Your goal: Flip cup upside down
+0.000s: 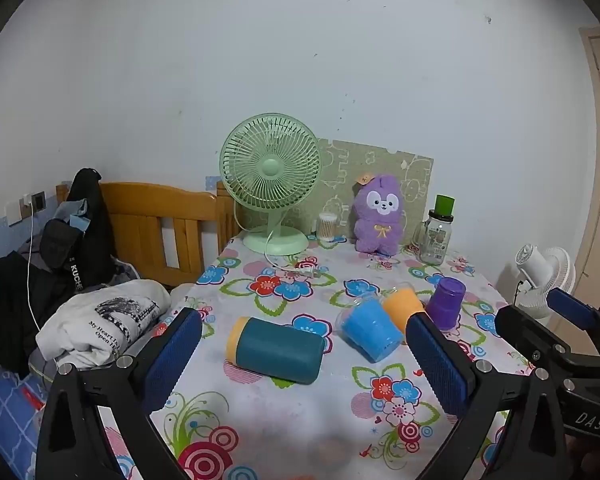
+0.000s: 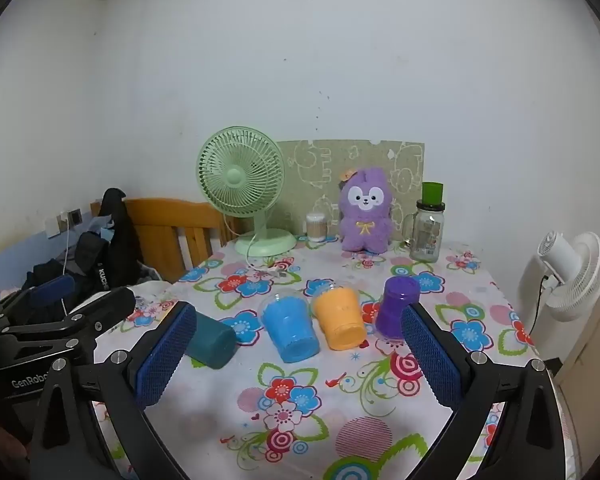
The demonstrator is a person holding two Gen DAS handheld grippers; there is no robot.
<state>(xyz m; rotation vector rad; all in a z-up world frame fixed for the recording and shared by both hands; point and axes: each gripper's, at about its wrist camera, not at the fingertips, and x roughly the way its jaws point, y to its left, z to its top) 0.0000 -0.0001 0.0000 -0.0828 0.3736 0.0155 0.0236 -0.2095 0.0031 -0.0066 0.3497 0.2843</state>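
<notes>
A teal cup with an orange-yellow end [image 1: 276,349] lies on its side on the flowered table [image 1: 284,432]; it also shows in the right wrist view [image 2: 211,340], partly behind the left finger. A blue cup [image 1: 370,331] [image 2: 290,330] and an orange cup [image 1: 402,308] [image 2: 340,320] lie tilted beside it. A purple cup [image 1: 446,302] [image 2: 396,306] stands upside down. My left gripper [image 1: 304,356] is open and empty, just in front of the teal cup. My right gripper [image 2: 298,356] is open and empty, in front of the blue and orange cups.
At the back stand a green fan [image 1: 270,176], a cotton-swab jar [image 1: 326,226], a purple plush toy [image 1: 380,216] and a glass jar with a green lid [image 1: 436,236]. A bed with clothes [image 1: 100,320] lies left. A white fan [image 2: 572,272] stands right.
</notes>
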